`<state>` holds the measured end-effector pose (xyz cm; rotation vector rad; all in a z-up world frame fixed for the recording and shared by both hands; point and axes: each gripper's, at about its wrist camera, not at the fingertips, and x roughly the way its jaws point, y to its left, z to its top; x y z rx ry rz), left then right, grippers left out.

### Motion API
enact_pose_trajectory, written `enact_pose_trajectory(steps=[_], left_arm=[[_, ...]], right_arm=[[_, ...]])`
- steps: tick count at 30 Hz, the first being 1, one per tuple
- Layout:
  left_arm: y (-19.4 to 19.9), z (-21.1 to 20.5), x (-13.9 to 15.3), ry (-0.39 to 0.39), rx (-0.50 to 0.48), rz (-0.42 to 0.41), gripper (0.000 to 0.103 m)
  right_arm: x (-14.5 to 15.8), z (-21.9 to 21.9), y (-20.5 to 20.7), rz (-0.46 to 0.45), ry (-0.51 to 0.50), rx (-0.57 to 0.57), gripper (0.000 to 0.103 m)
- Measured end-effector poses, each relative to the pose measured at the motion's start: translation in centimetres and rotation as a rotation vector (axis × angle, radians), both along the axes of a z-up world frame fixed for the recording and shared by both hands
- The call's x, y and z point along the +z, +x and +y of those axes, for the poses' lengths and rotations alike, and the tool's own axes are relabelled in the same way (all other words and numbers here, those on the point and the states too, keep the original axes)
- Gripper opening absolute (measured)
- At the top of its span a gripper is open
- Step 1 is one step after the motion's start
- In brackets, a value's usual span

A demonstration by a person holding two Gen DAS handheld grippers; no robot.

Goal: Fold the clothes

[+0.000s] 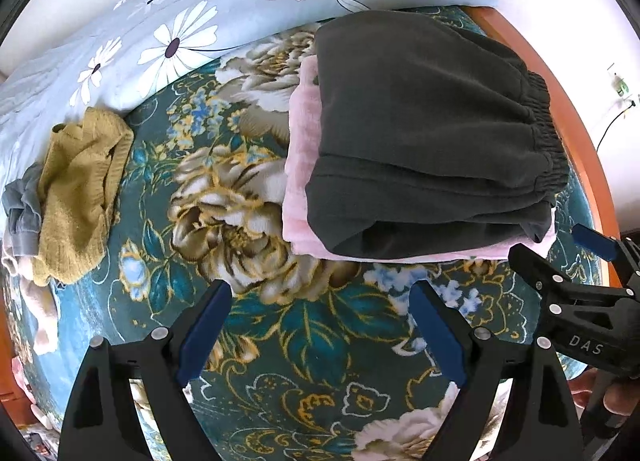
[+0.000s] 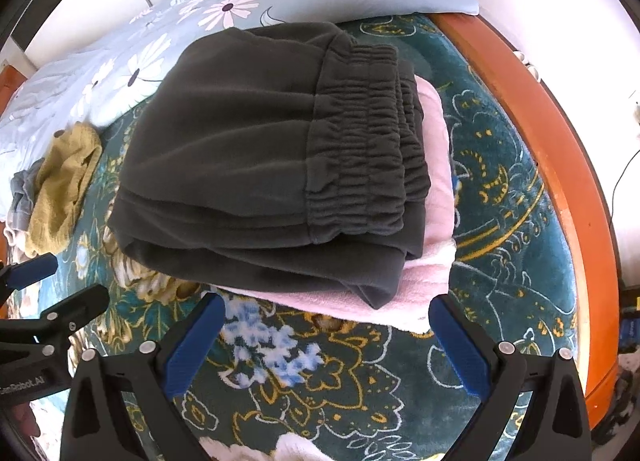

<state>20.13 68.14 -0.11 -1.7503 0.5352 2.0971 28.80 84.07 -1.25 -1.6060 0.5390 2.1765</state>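
Your folded dark grey fleece trousers [image 2: 256, 165] lie on top of a folded pale pink plush garment [image 2: 434, 165], the pair stacked on the bed ahead of both grippers. From the right wrist view the trousers' gathered elastic waistband [image 2: 360, 141] faces right, toward the bed's orange wooden edge rail [image 2: 560, 149], and the folded bundle's long axis runs left to right, with the rounded fold edges nearest you. The pink layer sticks out past the trousers on the right and near sides.

Your left gripper [image 1: 320, 325] hovers over the bedspread just short of the stack, its blue-padded fingers spread apart with nothing between them. Your right gripper [image 2: 326, 345] is likewise spread wide and empty, its tips near the pink garment's front edge.

White letters "DAS" are readable on the right gripper's body in the left wrist view; "GenRobot.AI" reads on the left gripper's body in the right wrist view.

The surface is a teal floral plush bedspread [image 1: 304, 341] with gold-outlined blooms. A light blue daisy-print quilt [image 1: 192, 9] lies along the far side, against a white wall. At the far left sits a crumpled mustard knitted sweater [image 1: 76, 193] beside a bunched grey garment [image 1: 22, 209].
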Motion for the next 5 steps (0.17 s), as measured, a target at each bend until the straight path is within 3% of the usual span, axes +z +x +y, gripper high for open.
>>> enact_pose_trajectory(steps=[5], left_arm=[[0.43, 0.49, -0.57, -0.034, -0.051, -0.003, 0.091]], right_arm=[[-0.01, 0.15, -0.40, -0.006, -0.001, -0.004, 0.103]])
